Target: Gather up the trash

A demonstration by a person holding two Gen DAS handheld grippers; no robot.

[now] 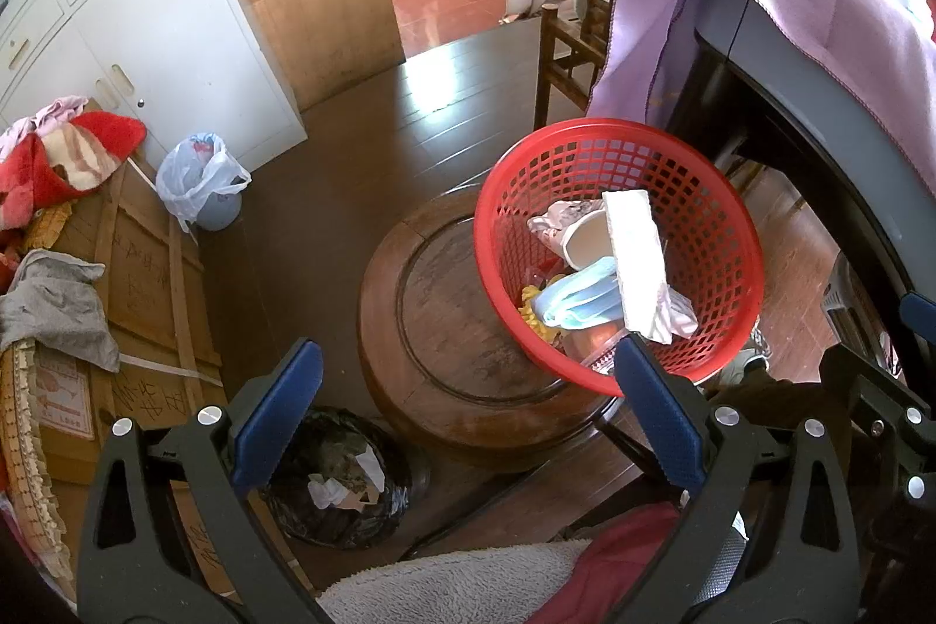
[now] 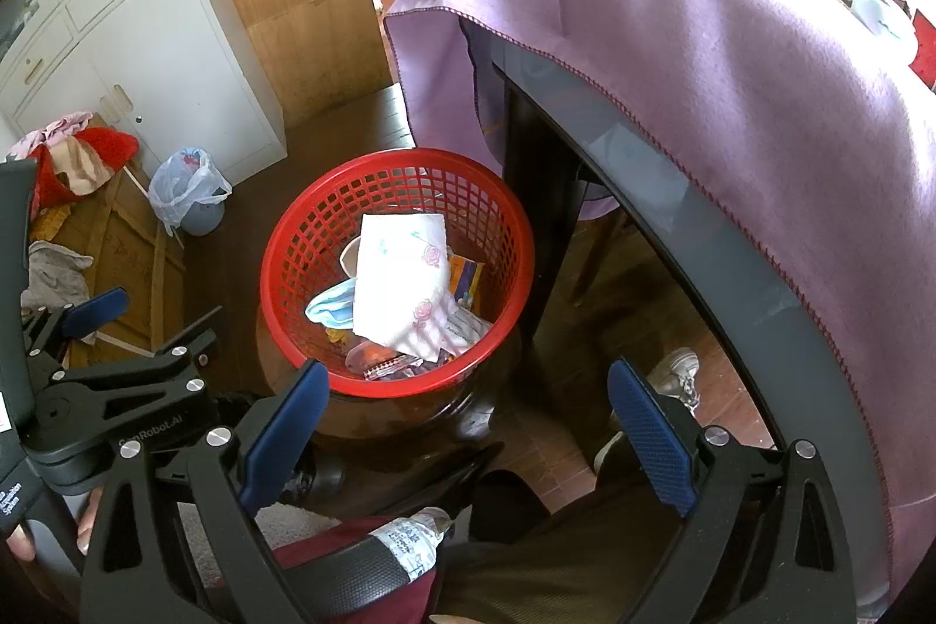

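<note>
Where the stool (image 2: 374, 425) stands, red basket (image 2: 398, 273) sits mouth-up

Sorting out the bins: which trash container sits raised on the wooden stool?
The red mesh basket on the stool; the black bag and white-bagged bin stand on the floor.

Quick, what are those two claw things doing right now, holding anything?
Left gripper: open, holding nothing.
Right gripper: open, holding nothing, above the red basket.
</note>
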